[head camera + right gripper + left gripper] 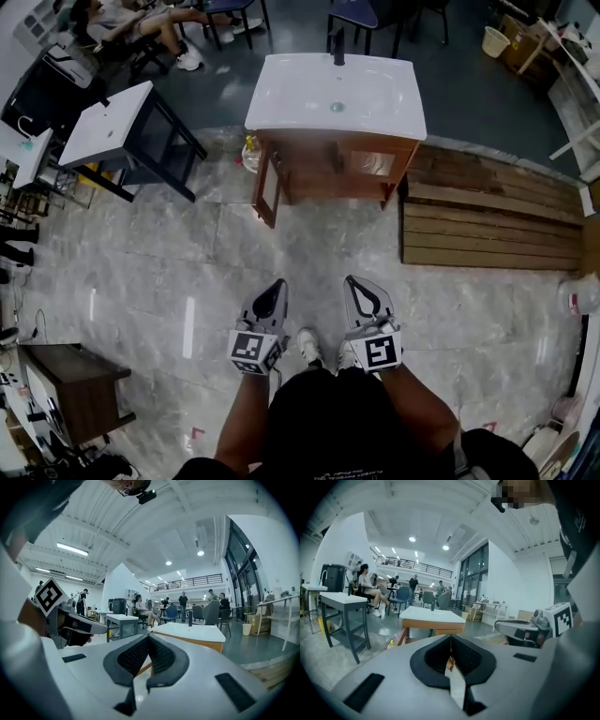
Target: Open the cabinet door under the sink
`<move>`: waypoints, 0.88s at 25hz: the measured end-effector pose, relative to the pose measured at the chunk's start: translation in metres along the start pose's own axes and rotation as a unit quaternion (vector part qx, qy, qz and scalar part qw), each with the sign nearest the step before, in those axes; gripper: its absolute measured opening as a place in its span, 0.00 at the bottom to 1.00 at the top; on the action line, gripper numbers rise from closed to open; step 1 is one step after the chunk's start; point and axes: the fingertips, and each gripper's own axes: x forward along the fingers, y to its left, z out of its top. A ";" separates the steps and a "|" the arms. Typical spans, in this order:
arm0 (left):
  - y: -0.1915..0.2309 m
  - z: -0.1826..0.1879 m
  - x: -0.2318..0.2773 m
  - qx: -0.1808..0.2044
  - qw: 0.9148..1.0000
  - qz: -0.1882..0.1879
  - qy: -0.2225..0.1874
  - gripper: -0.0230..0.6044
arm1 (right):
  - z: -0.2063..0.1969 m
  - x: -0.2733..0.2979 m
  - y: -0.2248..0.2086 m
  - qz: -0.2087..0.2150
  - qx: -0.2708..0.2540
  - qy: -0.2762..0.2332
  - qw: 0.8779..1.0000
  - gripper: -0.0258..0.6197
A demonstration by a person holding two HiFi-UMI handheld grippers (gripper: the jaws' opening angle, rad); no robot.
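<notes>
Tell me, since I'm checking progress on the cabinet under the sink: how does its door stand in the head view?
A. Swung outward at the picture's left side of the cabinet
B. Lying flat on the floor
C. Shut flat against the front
A: the door stands swung outward from the left corner of the cabinet beneath the sink, edge-on to the room, not flat against the front.

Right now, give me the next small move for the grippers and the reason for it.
Probably step closer to the cabinet first. The left gripper and the right gripper are both shut, empty and held near the body, with floor between them and it. Its door on the head view's left already seems swung out, so little may remain.
</notes>
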 end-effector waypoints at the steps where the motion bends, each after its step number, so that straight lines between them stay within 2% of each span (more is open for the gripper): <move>1: -0.002 0.007 -0.002 0.003 1.000 -0.004 -0.005 0.07 | 0.007 0.000 0.001 -0.002 -0.002 -0.004 1.000 0.07; 6: -0.008 0.027 -0.012 0.017 1.000 -0.014 -0.015 0.07 | 0.030 -0.001 0.005 -0.014 -0.009 -0.018 1.000 0.07; 11: -0.011 0.030 -0.019 0.007 1.000 -0.028 -0.010 0.07 | 0.047 0.001 0.012 -0.016 -0.015 -0.026 0.999 0.07; 22: -0.012 0.049 -0.022 0.028 0.998 -0.046 -0.031 0.07 | 0.065 0.004 0.019 -0.027 -0.024 -0.039 0.999 0.07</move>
